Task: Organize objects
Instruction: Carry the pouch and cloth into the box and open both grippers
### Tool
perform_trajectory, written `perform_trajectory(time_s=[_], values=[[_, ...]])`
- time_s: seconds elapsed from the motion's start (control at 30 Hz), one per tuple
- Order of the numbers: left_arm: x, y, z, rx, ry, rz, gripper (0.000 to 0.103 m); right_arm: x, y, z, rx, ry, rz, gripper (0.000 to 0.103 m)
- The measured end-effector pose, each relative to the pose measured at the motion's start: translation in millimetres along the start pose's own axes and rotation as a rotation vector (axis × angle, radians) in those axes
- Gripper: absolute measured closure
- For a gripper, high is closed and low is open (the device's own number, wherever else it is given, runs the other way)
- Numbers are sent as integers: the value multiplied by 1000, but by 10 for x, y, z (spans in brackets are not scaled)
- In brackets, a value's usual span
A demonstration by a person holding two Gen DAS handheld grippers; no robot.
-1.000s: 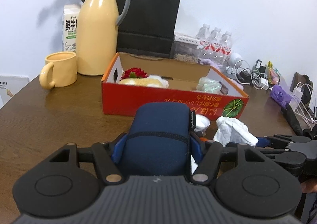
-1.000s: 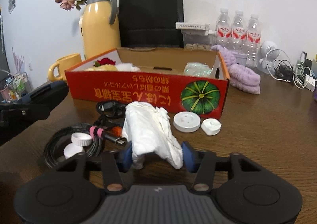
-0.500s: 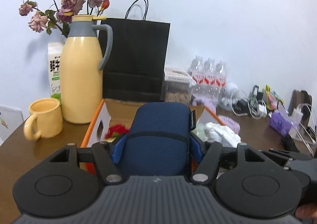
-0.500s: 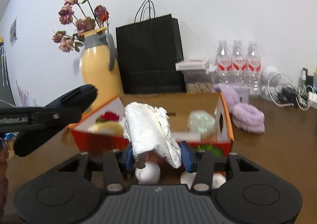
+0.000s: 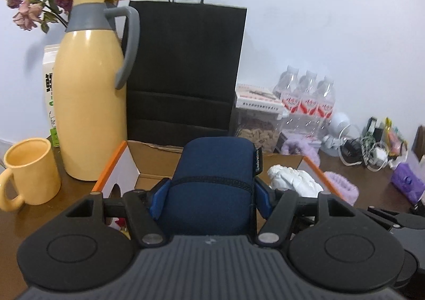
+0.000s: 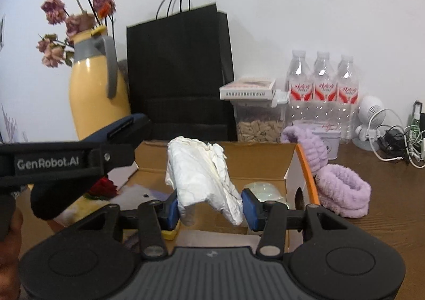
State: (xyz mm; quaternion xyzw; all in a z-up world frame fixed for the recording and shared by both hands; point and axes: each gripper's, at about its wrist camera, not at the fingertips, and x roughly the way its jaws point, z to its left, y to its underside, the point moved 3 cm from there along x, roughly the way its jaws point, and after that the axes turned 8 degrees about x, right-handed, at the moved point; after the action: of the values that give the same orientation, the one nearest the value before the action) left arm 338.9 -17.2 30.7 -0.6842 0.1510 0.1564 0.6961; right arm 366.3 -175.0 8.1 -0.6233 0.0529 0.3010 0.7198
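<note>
My left gripper is shut on a dark blue pouch and holds it over the near left part of the orange cardboard box. My right gripper is shut on a crumpled white cloth and holds it above the middle of the same box. The cloth also shows in the left wrist view. The left gripper with the pouch shows at the left of the right wrist view. Inside the box lie a red flower and a clear wrapped item.
Behind the box stand a yellow thermos with dried flowers, a black paper bag, a snack jar and three water bottles. A yellow mug stands left. Purple fluffy bands and tangled cables lie right.
Both grippers have risen from the table in front of the box and moved forward over it, each keeping its load. The box front is out of sight below.
</note>
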Motion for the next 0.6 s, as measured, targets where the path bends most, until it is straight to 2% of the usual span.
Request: perform_trajectory(time_s=[0.1,0.13,0.17,0.2,0.23,0.27,0.33,0.6], values=[[95,31,-16,19,-6,17,36,71,35,-39,-3,4,16,54],[117,47,-14,24,-9,23,34,79,41,-39,-5,6,19,46],[124,60,-12,31,-16,22,32,83,50,-38,-6,10,23,31],[104,62,-5,31,-23,8,17,82,62,-35,-10,13,27,24],[75,65,5,26,-35,-15,0,78,74,-26,-19,14,28,11],[35,65,21,18,-50,-46,0,68,79,-11,-29,14,23,4],[-10,57,50,8,-68,-68,0,51,89,23,-50,19,13,0],[20,60,79,-3,-68,-52,0,25,89,58,-66,27,-1,0]])
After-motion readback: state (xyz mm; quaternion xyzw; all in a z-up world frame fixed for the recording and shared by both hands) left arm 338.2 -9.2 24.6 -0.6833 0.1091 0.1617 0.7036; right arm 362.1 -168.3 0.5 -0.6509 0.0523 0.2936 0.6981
